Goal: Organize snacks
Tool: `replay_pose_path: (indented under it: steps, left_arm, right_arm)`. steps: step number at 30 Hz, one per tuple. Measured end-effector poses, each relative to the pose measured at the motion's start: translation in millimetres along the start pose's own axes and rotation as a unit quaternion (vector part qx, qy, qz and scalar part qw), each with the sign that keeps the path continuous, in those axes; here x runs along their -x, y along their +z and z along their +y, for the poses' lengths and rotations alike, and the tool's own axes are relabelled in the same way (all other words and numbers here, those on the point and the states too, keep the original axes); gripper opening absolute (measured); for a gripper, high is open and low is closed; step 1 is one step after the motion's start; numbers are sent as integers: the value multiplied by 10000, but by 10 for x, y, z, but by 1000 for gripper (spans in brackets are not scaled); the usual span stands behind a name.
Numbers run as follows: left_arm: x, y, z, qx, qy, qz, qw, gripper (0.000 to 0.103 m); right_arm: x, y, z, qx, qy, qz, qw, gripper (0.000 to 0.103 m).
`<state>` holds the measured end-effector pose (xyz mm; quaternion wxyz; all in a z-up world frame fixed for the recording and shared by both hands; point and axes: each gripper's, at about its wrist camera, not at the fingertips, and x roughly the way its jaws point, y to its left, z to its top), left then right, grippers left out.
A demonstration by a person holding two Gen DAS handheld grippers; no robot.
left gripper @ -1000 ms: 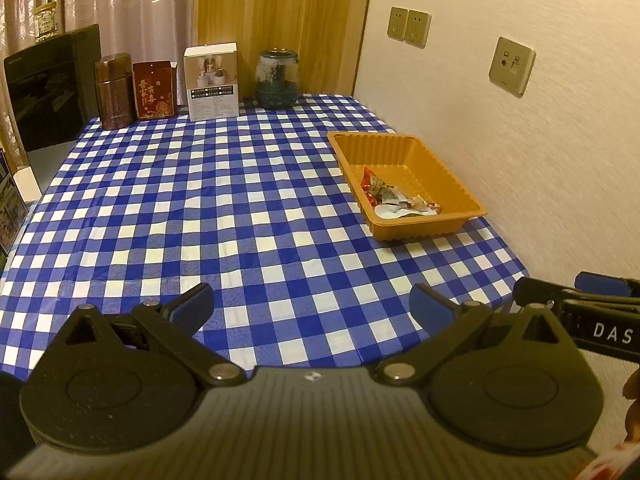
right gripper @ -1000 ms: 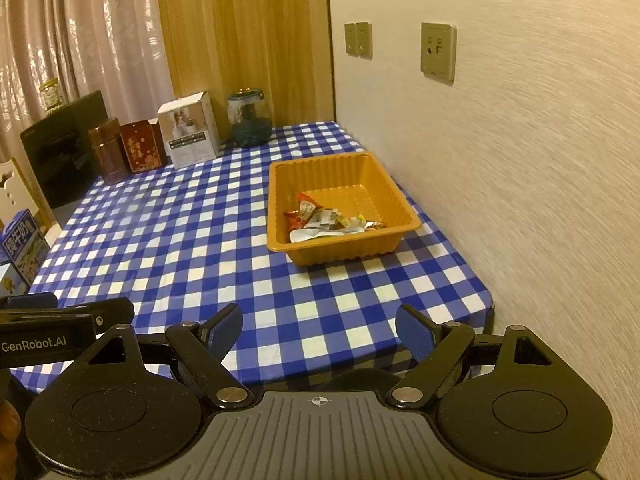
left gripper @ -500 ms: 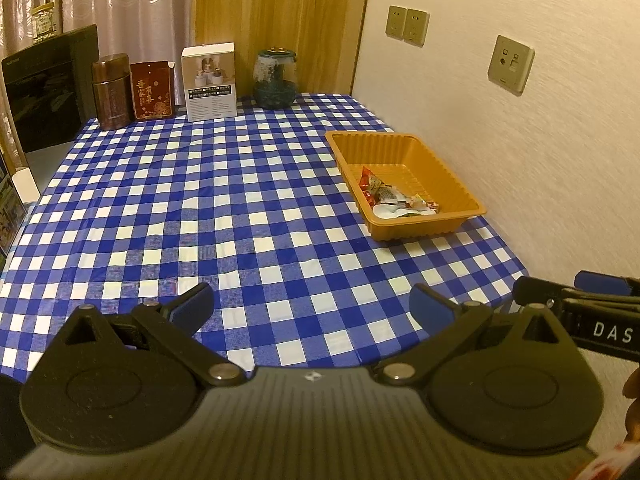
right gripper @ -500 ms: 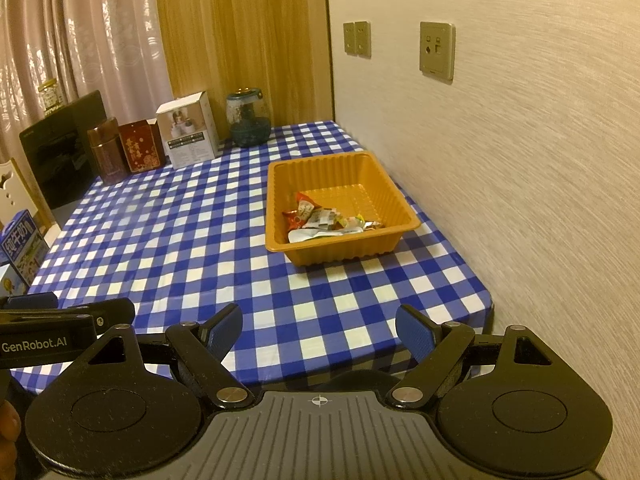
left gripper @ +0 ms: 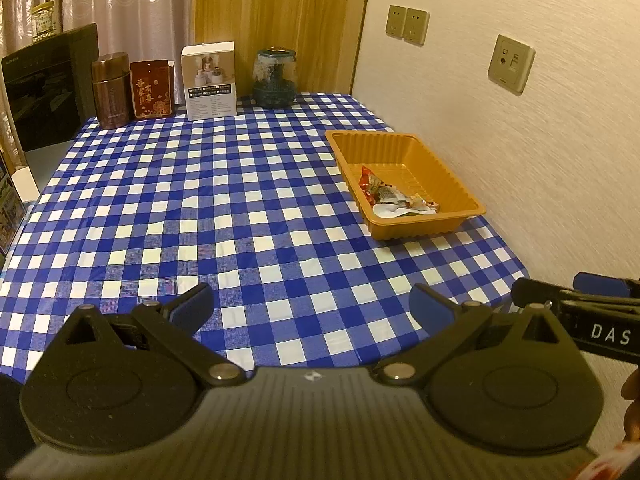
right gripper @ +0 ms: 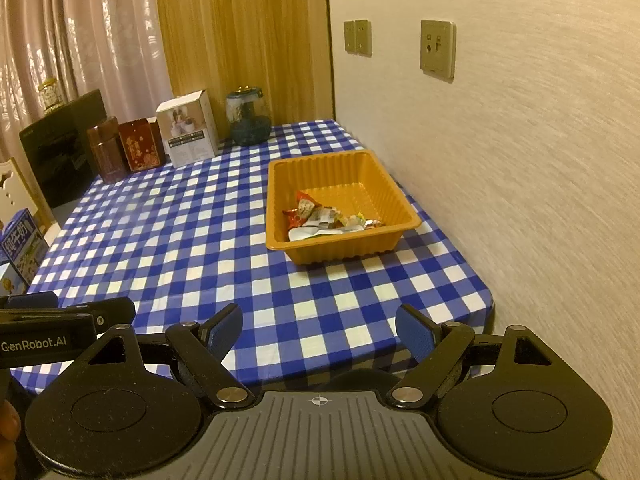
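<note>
Snacks (right gripper: 326,220) lie heaped in the near end of the orange tray (right gripper: 276,208), which sits by the table's (left gripper: 200,200) wall-side edge, toward its near corner. Left gripper (left gripper: 311,304) and right gripper (right gripper: 319,330) hover above the near edge, jaws spread wide, holding nothing; bare checked cloth stretches between.

The milk carton (right gripper: 20,248) is cut off by the frame's left edge; its print is illegible.
</note>
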<state>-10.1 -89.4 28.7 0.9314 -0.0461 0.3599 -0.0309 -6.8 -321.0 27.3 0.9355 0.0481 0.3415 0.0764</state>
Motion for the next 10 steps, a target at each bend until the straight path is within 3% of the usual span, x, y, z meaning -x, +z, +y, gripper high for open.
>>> replay_pose_path:
  steps: [10]
  left_arm:
    - [-8,1,-23,-30,-35,-93,9999,103]
  right_arm:
    - [0,2,1,-2,0,0,10000,83]
